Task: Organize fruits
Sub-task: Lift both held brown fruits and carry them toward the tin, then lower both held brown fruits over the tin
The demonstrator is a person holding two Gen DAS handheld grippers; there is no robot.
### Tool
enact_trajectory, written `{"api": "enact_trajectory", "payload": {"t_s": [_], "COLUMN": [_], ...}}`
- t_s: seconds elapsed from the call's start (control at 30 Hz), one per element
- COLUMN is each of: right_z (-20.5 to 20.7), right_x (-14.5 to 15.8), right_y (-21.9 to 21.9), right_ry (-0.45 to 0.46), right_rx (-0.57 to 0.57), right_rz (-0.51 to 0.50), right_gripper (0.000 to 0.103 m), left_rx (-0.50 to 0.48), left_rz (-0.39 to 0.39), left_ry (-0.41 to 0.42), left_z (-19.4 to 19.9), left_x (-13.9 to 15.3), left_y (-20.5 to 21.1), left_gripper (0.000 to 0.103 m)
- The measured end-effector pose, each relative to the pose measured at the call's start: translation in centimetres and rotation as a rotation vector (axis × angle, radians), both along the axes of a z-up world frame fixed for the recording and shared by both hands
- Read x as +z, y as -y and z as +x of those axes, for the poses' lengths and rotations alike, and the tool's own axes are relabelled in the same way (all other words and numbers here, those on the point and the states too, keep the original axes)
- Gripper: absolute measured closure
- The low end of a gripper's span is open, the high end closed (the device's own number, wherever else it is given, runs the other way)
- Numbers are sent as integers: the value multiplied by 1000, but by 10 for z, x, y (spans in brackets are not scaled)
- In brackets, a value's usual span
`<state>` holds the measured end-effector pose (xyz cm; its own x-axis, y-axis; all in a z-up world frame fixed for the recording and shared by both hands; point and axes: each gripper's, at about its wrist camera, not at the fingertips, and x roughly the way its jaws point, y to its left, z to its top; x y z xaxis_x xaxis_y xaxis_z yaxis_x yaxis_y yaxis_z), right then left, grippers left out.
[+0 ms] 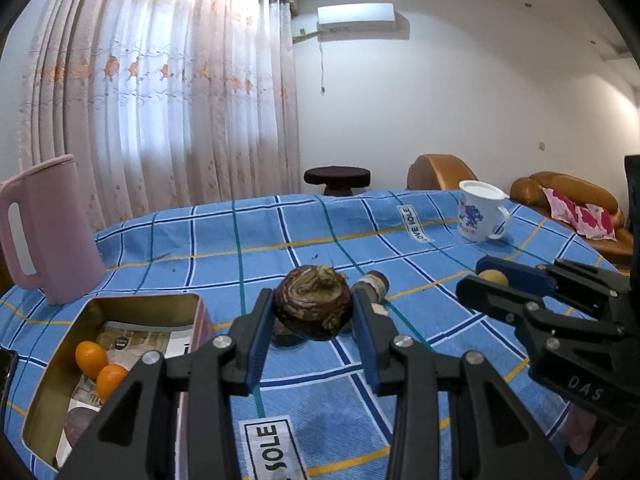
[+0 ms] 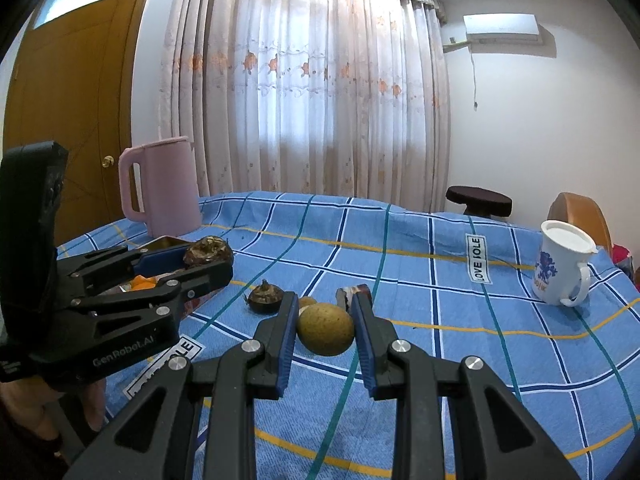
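We hold fruit in both grippers above the blue checked tablecloth (image 2: 440,280). Our left gripper (image 1: 312,312) pinches a dark brown water chestnut (image 1: 314,306) between its blue pads, and our right gripper (image 2: 325,330) pinches a small tan-yellow round fruit (image 2: 326,328), perhaps a longan. The relation that matters is the open gold tin (image 1: 192,300), which lies to the left of and below the left gripper, just beside it; the right gripper is well apart from it, across the cloth. So the left hand seems the nearer one to drop its load. Two small oranges (image 1: 100,368) already lie in the tin; its near end is hidden by our left gripper's frame. On the cloth another water chestnut (image 2: 266,298) waits, and behind the right pads a second tan fruit and a reddish object are mostly hidden.
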<state>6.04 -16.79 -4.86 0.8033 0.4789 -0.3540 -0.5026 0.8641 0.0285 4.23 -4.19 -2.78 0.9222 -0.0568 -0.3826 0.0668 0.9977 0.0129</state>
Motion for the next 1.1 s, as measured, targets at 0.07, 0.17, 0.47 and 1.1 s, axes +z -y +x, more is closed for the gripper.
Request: {"api": "enact_trajectory", "payload": {"t_s": [0.07,0.17,0.47,1.1], "right_z": [-1,-2,-1,3], "right_x": [1,0,1,34], "right_y": [0,0,-15,-92], "right_ry": [8,8,9,3], "right_rx": [-1,0,26,208], "right_rz": [0,0,-51,-36], "right_gripper": [74,74,74,74], "left_rx": [2,5,27,163], "left_rz": [-1,0,-15,-37], "left_ry": [7,9,-28,-85], "left_z": [-1,-1,-4,-21], "left_x": [0,1,0,9], "left_y": [-1,-1,-13,-91], "left_gripper": [63,63,63,63]}}
